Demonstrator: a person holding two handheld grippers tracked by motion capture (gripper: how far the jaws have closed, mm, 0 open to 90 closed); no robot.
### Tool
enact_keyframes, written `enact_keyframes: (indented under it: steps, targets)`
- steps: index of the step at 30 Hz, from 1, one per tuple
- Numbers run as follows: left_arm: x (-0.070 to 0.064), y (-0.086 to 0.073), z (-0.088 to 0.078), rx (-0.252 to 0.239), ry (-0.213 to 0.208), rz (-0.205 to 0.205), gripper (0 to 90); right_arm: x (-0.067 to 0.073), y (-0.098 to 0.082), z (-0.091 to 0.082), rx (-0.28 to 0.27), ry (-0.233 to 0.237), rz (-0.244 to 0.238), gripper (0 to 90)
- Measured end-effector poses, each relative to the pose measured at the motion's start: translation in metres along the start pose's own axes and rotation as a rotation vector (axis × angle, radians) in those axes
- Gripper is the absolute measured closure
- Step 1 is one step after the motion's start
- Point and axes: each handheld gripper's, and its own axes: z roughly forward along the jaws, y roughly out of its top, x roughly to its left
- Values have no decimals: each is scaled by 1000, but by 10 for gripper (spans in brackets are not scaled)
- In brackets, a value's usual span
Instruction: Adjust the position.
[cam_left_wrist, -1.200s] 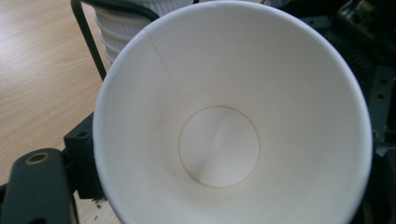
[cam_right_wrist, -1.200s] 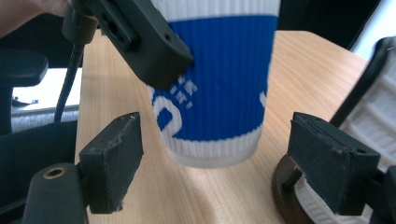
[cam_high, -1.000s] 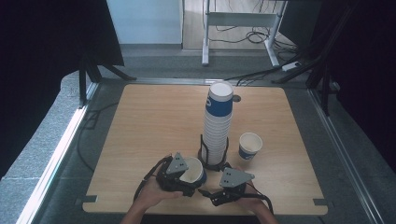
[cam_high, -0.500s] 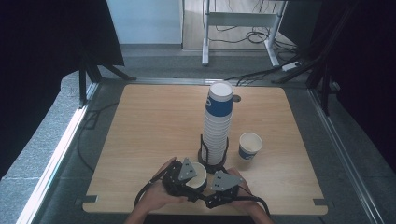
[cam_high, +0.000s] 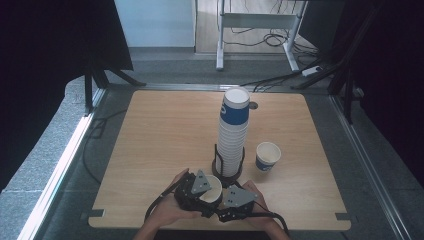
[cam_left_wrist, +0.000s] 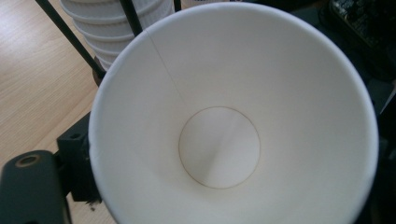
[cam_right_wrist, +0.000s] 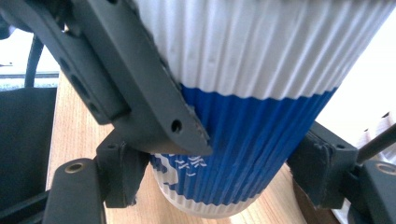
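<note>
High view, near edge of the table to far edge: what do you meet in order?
Left gripper and right gripper on the held paper cup → single cup standing on the table → top of the tall cup stack.

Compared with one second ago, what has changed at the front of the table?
The right claw moved left to the cup held by the left claw, and its jaws have just been closing around the cup's base. The left jaws have just been opening a little. The tall stack of cups and the single cup stayed in place.
</note>
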Motion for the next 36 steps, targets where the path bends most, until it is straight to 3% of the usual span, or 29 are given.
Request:
enact_keyframes:
  steps: [8, 12, 20, 26, 31, 36]
  targets:
    - [4, 1, -10, -51, 21, -46, 52, -4, -2, -5, -23, -34, 16, 272]
    - [8, 2, -18, -101, 0, -77, 53, -8, -4, -8, -26, -52, 37, 272]
    - [13, -1, -33, -167, -1, -87, 48, -15, -4, -15, -51, -86, 71, 273]
    - [24, -6, -50, -255, -21, -132, 58, -20, -5, -22, -72, -111, 97, 273]
    - [36, -12, -62, -316, -8, -182, 64, -24, -5, -28, -90, -145, 110, 273]
    - [43, -18, -61, -306, 38, -220, 78, -26, -4, -32, -111, -162, 114, 273]
